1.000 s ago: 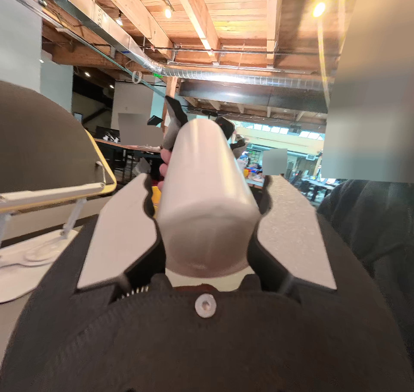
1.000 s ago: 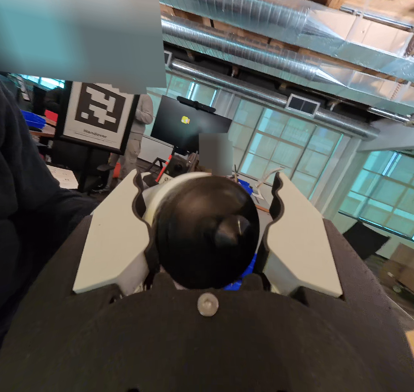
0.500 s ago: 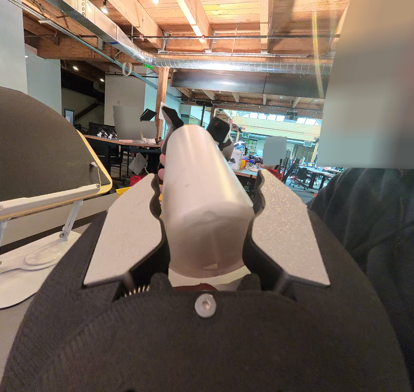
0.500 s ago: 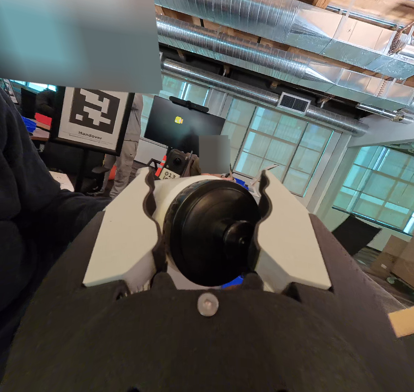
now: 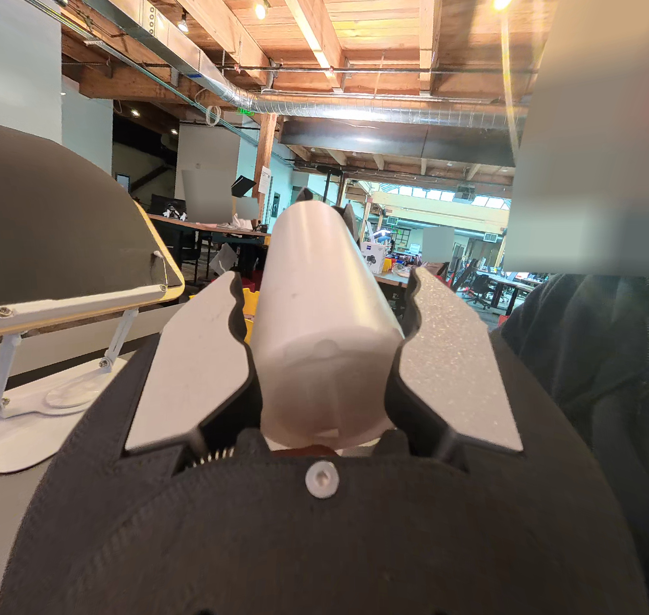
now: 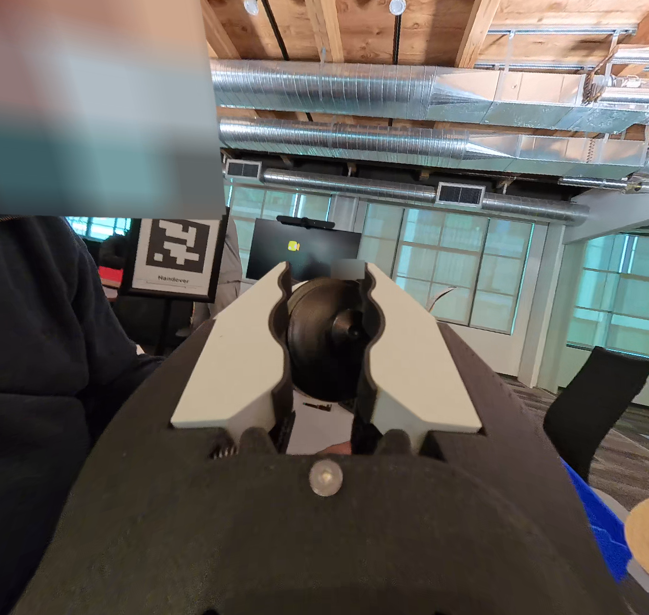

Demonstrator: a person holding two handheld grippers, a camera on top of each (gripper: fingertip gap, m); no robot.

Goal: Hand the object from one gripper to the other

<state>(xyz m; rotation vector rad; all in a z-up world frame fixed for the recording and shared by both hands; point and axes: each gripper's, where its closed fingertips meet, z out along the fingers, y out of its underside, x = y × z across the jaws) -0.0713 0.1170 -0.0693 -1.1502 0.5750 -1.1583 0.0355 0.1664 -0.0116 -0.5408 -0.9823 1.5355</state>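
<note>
Mid-handover, I'd say: the white bottle sits between both grippers. The left gripper pinches its base end, the right gripper clamps its black cap. One still needs to release.

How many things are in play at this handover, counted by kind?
Grippers: 2, the left gripper and the right gripper.
Bottles: 1, the white bottle with a black cap, sitting between both sets of fingers.
Total: 3.
</note>
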